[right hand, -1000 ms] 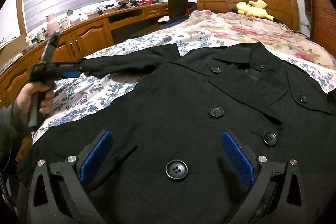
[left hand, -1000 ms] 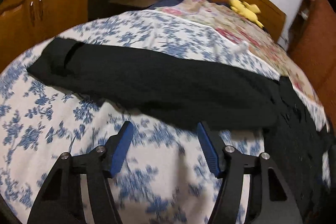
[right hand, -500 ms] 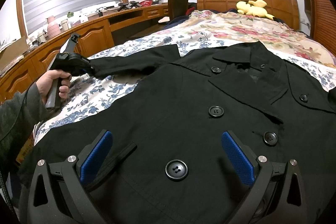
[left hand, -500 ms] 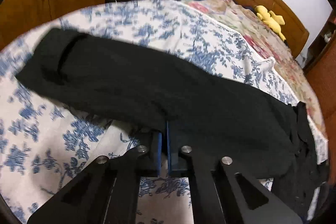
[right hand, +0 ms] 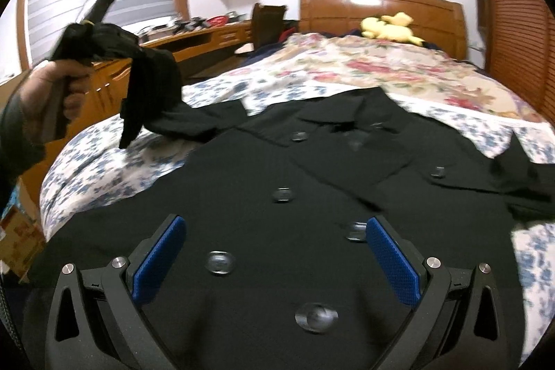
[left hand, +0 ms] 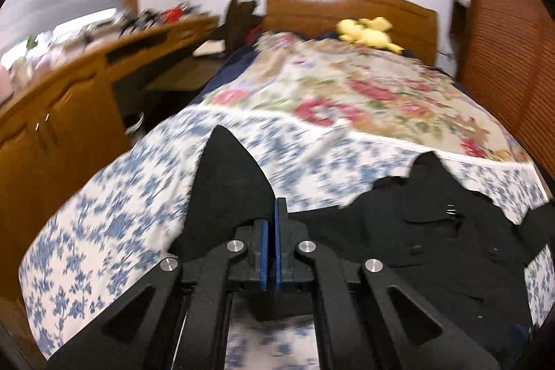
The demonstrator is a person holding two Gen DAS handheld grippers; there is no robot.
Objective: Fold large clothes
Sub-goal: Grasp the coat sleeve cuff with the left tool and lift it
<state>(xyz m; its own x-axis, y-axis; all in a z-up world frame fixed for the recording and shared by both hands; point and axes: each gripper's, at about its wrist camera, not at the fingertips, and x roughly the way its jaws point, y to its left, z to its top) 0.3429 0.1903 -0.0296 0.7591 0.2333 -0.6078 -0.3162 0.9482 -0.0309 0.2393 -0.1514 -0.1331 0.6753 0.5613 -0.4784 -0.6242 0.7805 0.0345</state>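
Note:
A black double-breasted coat [right hand: 312,182] lies front up on the bed, buttons showing. My left gripper [left hand: 271,231] is shut on the coat's left sleeve [left hand: 229,182] and holds it lifted above the bed. In the right wrist view the left gripper [right hand: 104,40] is at the upper left, with the sleeve [right hand: 152,85] hanging from it. My right gripper [right hand: 274,252] is open and empty, low over the coat's front below the chest.
The bed has a blue floral sheet [left hand: 104,217] and a red floral quilt [right hand: 381,65]. A yellow plush toy [right hand: 388,26] lies by the wooden headboard [right hand: 381,2]. Wooden cabinets and a cluttered desk [left hand: 69,85] run along the left side.
My left gripper closed on the sleeve as it lay flat on the sheet, then lifted it up and toward the coat's body. The right gripper stayed open over the coat.

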